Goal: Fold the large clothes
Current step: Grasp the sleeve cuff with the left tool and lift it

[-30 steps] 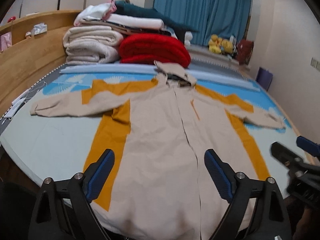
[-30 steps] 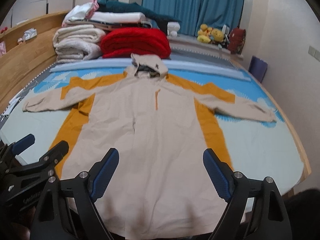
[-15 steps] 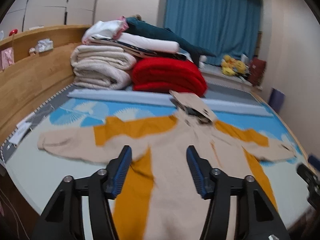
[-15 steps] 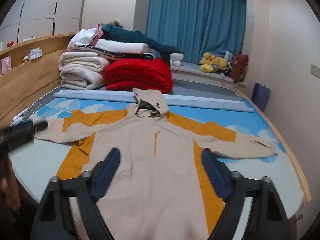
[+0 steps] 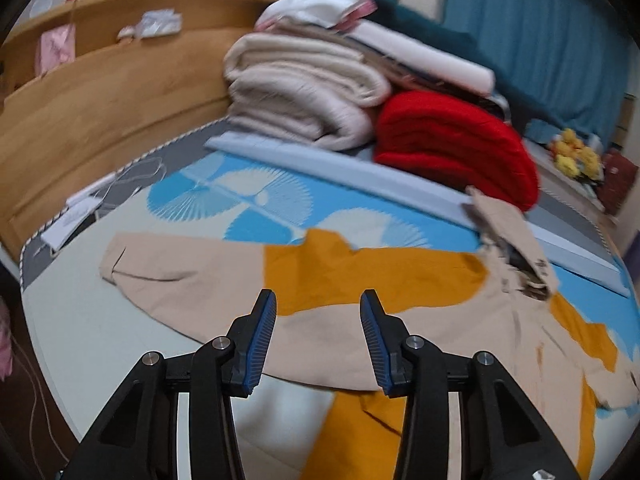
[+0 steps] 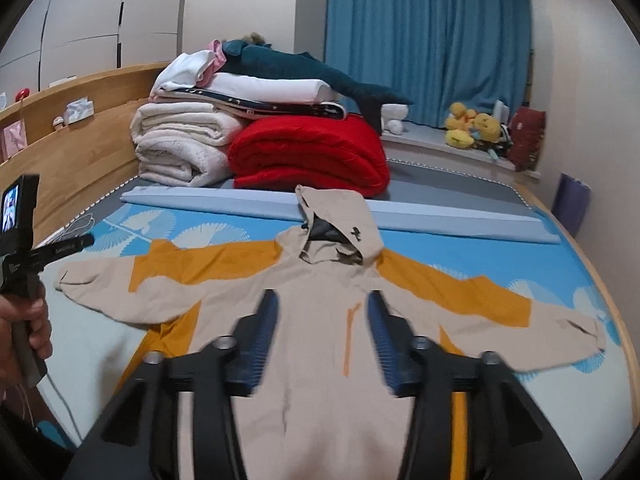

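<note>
A beige hooded jacket with orange panels [image 6: 316,320] lies spread flat, front up, on the bed, sleeves out to both sides and hood [image 6: 340,220] toward the far end. In the left wrist view the jacket's left sleeve [image 5: 180,276] stretches across the middle. My left gripper [image 5: 318,308] is open and empty, above that sleeve's orange part. My right gripper [image 6: 320,308] is open and empty, above the jacket's chest. The left gripper's handle and the hand holding it show in the right wrist view [image 6: 24,240] at the far left.
Folded white blankets [image 6: 180,140], a red blanket [image 6: 312,152] and stacked clothes sit at the bed's far end. A wooden headboard shelf [image 5: 100,92] runs along the left. Blue curtains [image 6: 428,40] and plush toys [image 6: 472,128] are behind. A pale blue strip [image 6: 240,200] crosses the bed.
Both grippers have narrowed from wide open to partly open. The left gripper moved left and forward over the left sleeve. The right gripper rose and tilted up over the chest.
</note>
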Demonstrator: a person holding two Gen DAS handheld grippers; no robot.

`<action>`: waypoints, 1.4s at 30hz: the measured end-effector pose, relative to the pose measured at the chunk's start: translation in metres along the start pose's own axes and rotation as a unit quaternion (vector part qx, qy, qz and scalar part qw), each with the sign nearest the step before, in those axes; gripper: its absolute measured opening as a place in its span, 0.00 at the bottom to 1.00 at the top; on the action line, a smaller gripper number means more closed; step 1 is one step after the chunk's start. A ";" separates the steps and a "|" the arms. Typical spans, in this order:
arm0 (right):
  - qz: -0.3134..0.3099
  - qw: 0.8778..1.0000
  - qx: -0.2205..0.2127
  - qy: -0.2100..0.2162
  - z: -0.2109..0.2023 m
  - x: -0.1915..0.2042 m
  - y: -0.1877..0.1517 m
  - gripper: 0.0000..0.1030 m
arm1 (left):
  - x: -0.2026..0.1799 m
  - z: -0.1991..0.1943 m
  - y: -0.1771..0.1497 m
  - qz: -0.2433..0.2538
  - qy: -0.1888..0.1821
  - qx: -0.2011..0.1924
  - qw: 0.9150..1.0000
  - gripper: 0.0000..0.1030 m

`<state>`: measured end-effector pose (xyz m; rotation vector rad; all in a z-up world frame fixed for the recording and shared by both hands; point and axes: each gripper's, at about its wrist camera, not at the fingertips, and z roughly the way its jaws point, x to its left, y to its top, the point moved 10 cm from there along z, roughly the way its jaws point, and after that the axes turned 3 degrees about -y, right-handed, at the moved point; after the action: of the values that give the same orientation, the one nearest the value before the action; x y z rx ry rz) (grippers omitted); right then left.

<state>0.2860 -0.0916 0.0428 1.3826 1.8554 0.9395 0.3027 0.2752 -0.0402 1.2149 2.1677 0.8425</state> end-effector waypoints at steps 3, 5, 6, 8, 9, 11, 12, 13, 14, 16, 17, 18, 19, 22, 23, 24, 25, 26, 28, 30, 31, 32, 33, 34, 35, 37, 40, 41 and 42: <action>-0.008 1.000 0.000 0.014 0.031 0.007 0.009 0.54 | 0.021 0.023 0.000 -0.011 0.018 0.009 1.000 0.39; -0.014 1.000 0.000 0.024 0.047 0.012 0.012 0.54 | 0.040 0.046 -0.007 -0.022 0.026 0.032 0.999 0.39; -0.018 0.999 -0.003 0.027 0.055 0.013 0.012 0.54 | 0.050 0.054 -0.009 -0.032 0.028 0.040 0.998 0.39; -0.018 0.999 -0.009 0.029 0.067 0.015 0.011 0.54 | 0.075 0.075 -0.018 -0.046 0.043 0.058 0.996 0.39; -0.011 0.999 -0.007 0.030 0.074 0.014 0.008 0.54 | 0.086 0.085 -0.021 -0.055 0.047 0.069 0.995 0.39; 0.012 0.999 0.010 0.038 0.088 0.015 0.003 0.54 | 0.115 0.100 -0.026 -0.093 0.052 0.083 0.991 0.39; 0.016 0.998 0.017 0.050 0.094 0.019 0.002 0.53 | 0.127 0.105 -0.028 -0.107 0.056 0.088 0.989 0.39; 0.015 0.998 0.018 0.053 0.097 0.021 0.002 0.44 | 0.144 0.112 -0.031 -0.129 0.062 0.095 0.985 0.39; 0.011 0.998 0.018 0.053 0.100 0.023 0.003 0.34 | 0.159 0.116 -0.033 -0.147 0.067 0.099 0.982 0.39; 0.003 0.998 0.023 0.066 0.104 0.029 0.003 0.15 | 0.187 0.122 -0.037 -0.179 0.078 0.103 0.975 0.39; 0.001 0.997 0.026 0.068 0.107 0.030 0.000 0.15 | 0.196 0.124 -0.039 -0.189 0.082 0.104 0.973 0.40; -0.002 0.997 0.029 0.069 0.109 0.031 -0.003 0.15 | 0.211 0.127 -0.042 -0.206 0.090 0.107 0.969 0.41; -0.007 0.997 0.034 0.072 0.112 0.033 -0.007 0.16 | 0.221 0.130 -0.044 -0.217 0.092 0.108 0.966 0.41; -0.018 0.995 0.056 0.079 0.123 0.036 -0.020 0.20 | 0.254 0.138 -0.047 -0.257 0.097 0.103 0.956 0.43; -0.019 0.994 0.069 0.082 0.129 0.037 -0.024 0.23 | 0.264 0.139 -0.049 -0.271 0.097 0.101 0.952 0.43; -0.018 0.993 0.079 0.086 0.133 0.036 -0.029 0.29 | 0.275 0.141 -0.051 -0.290 0.095 0.100 0.947 0.43; -0.015 0.992 0.087 0.087 0.136 0.036 -0.034 0.36 | 0.284 0.144 -0.052 -0.306 0.094 0.099 0.942 0.43; -0.012 0.992 0.093 0.086 0.139 0.034 -0.036 0.39 | 0.290 0.144 -0.053 -0.314 0.094 0.098 0.940 0.43; -0.003 0.990 0.108 0.088 0.143 0.031 -0.042 0.43 | 0.302 0.147 -0.059 -0.337 0.094 0.100 0.931 0.43; 0.003 0.988 0.123 0.091 0.149 0.031 -0.048 0.43 | 0.307 0.153 -0.062 -0.348 0.087 0.105 0.928 0.41; 0.003 0.988 0.128 0.089 0.151 0.031 -0.051 0.43 | 0.308 0.155 -0.065 -0.352 0.084 0.109 0.926 0.40; 0.002 0.987 0.134 0.086 0.153 0.032 -0.053 0.43 | 0.308 0.159 -0.067 -0.358 0.076 0.113 0.924 0.31; 0.002 0.987 0.139 0.085 0.156 0.033 -0.055 0.43 | 0.307 0.163 -0.069 -0.360 0.069 0.117 0.923 0.13; 0.005 0.986 0.143 0.086 0.158 0.033 -0.056 0.43 | 0.306 0.167 -0.073 -0.362 0.064 0.129 0.921 0.07; 0.010 0.985 0.150 0.087 0.159 0.033 -0.058 0.43 | 0.307 0.167 -0.074 -0.364 0.065 0.131 0.920 0.05; 0.012 0.984 0.158 0.086 0.161 0.034 -0.060 0.43 | 0.308 0.162 -0.068 -0.366 0.067 0.118 0.921 0.00; 0.017 0.983 0.167 0.081 0.162 0.031 -0.062 0.39 | 0.292 0.138 -0.036 -0.338 0.069 0.074 0.936 0.00; 0.018 0.983 0.166 0.078 0.161 0.030 -0.061 0.25 | 0.275 0.127 -0.015 -0.316 0.061 0.051 0.945 0.00; 0.018 0.983 0.166 0.075 0.160 0.029 -0.061 0.11 | 0.263 0.119 -0.003 -0.303 0.054 0.038 0.951 0.00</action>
<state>0.3790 -0.0475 -0.0971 1.5804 2.1848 0.7944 0.2597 0.5353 -0.1576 0.4740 2.4716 0.5662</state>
